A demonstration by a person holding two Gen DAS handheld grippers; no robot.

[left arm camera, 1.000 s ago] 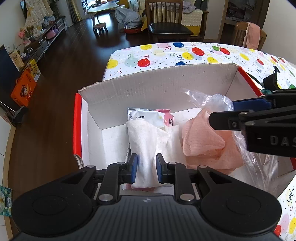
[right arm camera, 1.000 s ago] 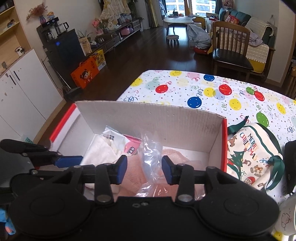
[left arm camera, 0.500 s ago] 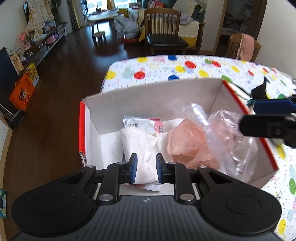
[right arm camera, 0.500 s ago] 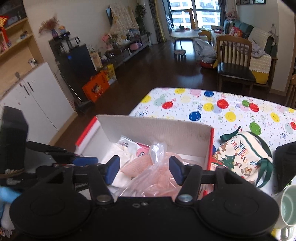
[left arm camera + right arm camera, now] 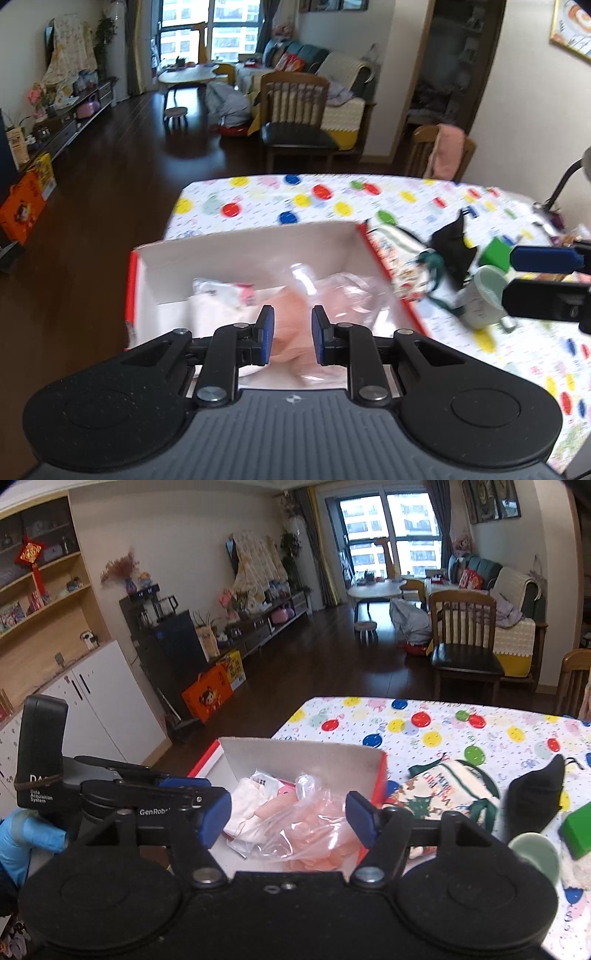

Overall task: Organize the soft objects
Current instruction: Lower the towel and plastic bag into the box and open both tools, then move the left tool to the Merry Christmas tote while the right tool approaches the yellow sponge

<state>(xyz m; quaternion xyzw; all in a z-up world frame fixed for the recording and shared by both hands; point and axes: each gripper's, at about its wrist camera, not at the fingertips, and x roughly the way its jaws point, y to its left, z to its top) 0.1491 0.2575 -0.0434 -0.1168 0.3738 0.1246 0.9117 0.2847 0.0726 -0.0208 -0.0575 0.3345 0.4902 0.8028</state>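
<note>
A balloon-print cloth covers the counter (image 5: 424, 723), which stands in a living room with dark wood floor (image 5: 314, 672), a chair (image 5: 465, 642) and white cabinets (image 5: 107, 709). The box (image 5: 306, 757) at the counter's corner holds a white cloth (image 5: 247, 805) and a pink cloth in a clear bag (image 5: 314, 827). Beside it lie a Christmas bag (image 5: 443, 790) and a cup (image 5: 535, 853). The left tool (image 5: 289, 334) is narrowly parted and empty; the right tool (image 5: 286, 819) gapes wide, empty, above the box.

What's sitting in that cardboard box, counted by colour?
White: 2, a folded white cloth and a white packet
Pink: 1, a pink cloth in a clear bag
Total: 3 in the box
</note>
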